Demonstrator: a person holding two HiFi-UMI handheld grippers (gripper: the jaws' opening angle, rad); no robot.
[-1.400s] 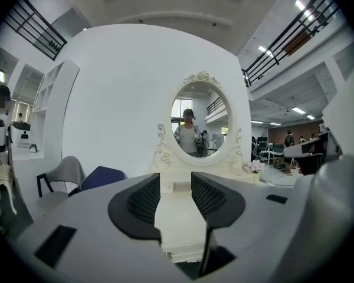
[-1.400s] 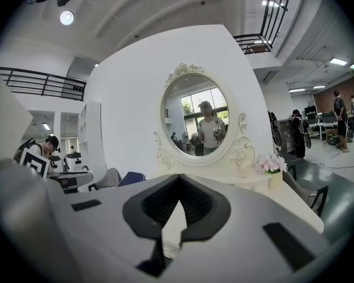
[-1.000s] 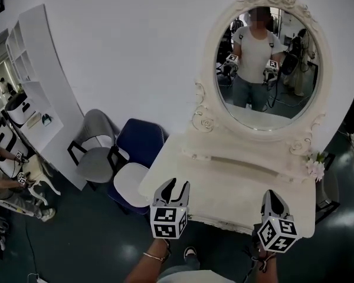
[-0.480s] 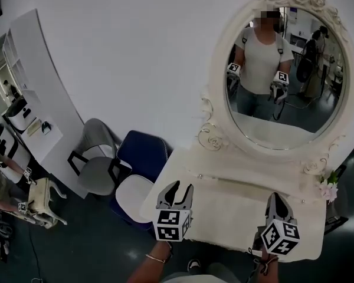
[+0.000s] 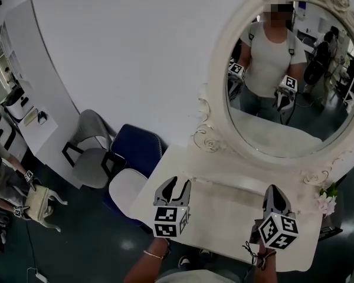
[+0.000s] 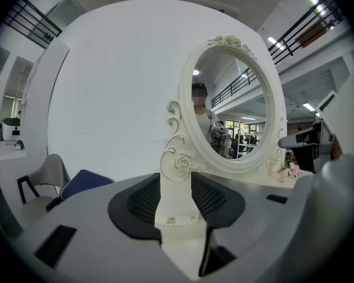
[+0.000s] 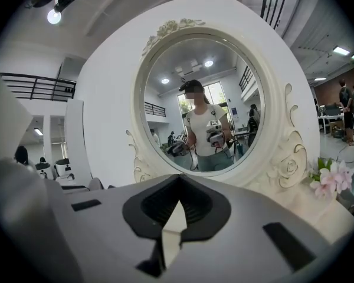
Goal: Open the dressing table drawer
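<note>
The cream dressing table (image 5: pixel 224 214) carries a big oval mirror (image 5: pixel 219 69) in a carved frame. A low drawer tier runs under the mirror (image 5: pixel 239 184). Seen from the left gripper view, a small knob (image 6: pixel 170 221) shows on the cream face below the mirror's scroll. My left gripper (image 5: pixel 174 186) hovers over the table's left part, jaws open and empty (image 6: pixel 177 229). Over the right part, my right gripper (image 5: pixel 275 192) has its jaws together with nothing in them (image 7: pixel 176 220). The table's front under the top is hidden.
A grey chair (image 5: pixel 91 152), a blue chair (image 5: pixel 138 149) and a white seat (image 5: pixel 125 188) stand left of the table. Pink flowers (image 5: pixel 325 203) sit at its right end. A white shelf unit (image 5: pixel 29 99) lines the far left, where a person handles a small stool (image 5: pixel 38 202).
The view has moved closer to the mirror. Both grippers have gone from the table's front edge to over its top; their jaws look unchanged.
</note>
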